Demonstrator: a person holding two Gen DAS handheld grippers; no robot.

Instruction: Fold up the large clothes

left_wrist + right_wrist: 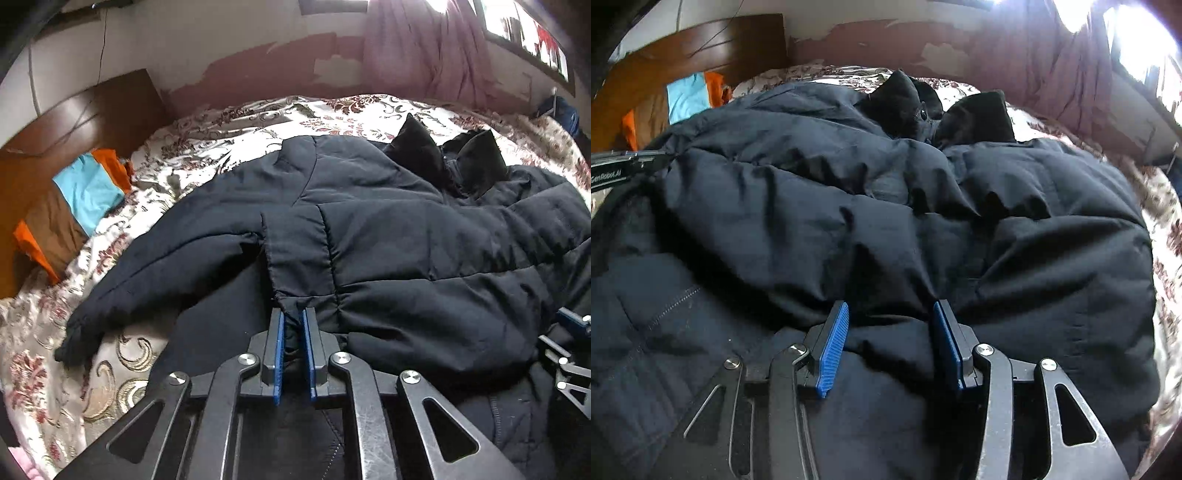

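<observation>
A large dark navy padded jacket point(406, 240) lies spread over the bed, its black collar point(417, 147) at the far end and one sleeve point(147, 273) reaching out to the left. My left gripper point(293, 314) is shut on a pinched fold of the jacket's near edge, with the fabric squeezed between the blue pads. In the right wrist view the jacket point(849, 192) fills most of the frame. My right gripper point(892, 308) is low over it with jaws apart; puffy fabric bulges between the pads point(833, 347), which do not clamp it.
The bed has a floral cover point(221, 147), showing left of and beyond the jacket. A wooden headboard point(74, 118) stands at the far left with orange, blue and brown cloth point(88, 188) against it. A pink curtain point(424, 48) hangs on the far wall.
</observation>
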